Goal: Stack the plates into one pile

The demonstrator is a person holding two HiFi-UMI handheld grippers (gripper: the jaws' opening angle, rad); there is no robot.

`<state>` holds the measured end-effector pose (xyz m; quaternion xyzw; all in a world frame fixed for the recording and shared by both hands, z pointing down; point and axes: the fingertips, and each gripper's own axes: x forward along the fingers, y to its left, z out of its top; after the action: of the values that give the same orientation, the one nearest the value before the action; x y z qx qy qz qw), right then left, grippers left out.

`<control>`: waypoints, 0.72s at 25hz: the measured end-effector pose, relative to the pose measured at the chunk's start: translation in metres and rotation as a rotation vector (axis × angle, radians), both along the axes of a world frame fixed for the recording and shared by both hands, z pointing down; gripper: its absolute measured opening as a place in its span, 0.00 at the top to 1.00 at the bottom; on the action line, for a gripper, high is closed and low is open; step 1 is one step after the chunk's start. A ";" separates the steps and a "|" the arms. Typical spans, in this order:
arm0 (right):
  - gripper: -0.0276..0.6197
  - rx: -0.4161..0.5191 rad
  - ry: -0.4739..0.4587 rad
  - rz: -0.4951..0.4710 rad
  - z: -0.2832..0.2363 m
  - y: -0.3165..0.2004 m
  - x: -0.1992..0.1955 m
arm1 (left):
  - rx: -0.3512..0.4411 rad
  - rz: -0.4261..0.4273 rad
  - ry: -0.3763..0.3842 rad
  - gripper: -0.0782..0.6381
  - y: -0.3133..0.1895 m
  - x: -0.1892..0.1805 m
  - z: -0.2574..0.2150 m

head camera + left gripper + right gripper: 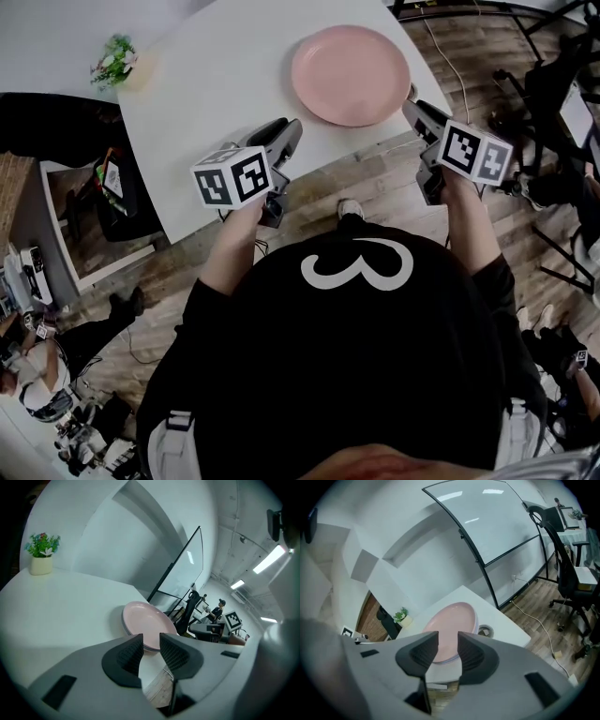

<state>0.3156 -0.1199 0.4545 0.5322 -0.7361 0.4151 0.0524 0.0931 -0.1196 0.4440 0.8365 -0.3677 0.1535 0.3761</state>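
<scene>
A pile of plates with a pink plate (351, 75) on top rests on the white table (216, 84), near its front right edge. In the left gripper view the pink plate (146, 623) lies on a greyish one, just beyond the jaws. My left gripper (289, 134) hovers over the table's front edge, left of the pile, open and empty. My right gripper (413, 106) sits just off the table's edge at the pile's right side, also open with nothing in it. From the right gripper view the pile (452, 630) shows past the parted jaws.
A small potted plant (114, 64) stands at the table's far left corner. A round cable port (485, 631) sits in the tabletop beside the pile. Wooden floor, cables and an office chair (572, 573) lie to the right; a glass board (180, 564) stands behind the table.
</scene>
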 end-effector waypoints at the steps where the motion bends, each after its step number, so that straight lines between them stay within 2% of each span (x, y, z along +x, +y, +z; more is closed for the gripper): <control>1: 0.75 0.019 -0.021 -0.010 -0.010 0.008 -0.007 | 0.018 0.018 0.012 0.74 0.007 -0.001 -0.010; 6: 0.85 0.082 -0.115 -0.041 -0.054 0.054 -0.050 | 0.086 0.090 0.059 0.74 0.047 -0.013 -0.058; 11: 0.87 0.227 -0.223 -0.087 -0.098 0.095 -0.098 | 0.118 0.143 0.110 0.77 0.088 -0.029 -0.090; 18: 0.91 0.341 -0.200 -0.188 -0.132 0.163 -0.157 | 0.242 0.254 0.204 0.83 0.152 -0.044 -0.134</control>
<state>0.1589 0.0430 0.3228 0.4185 -0.8437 0.3283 -0.0730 0.0489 0.0323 0.3100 0.9264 -0.2350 0.0690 0.2859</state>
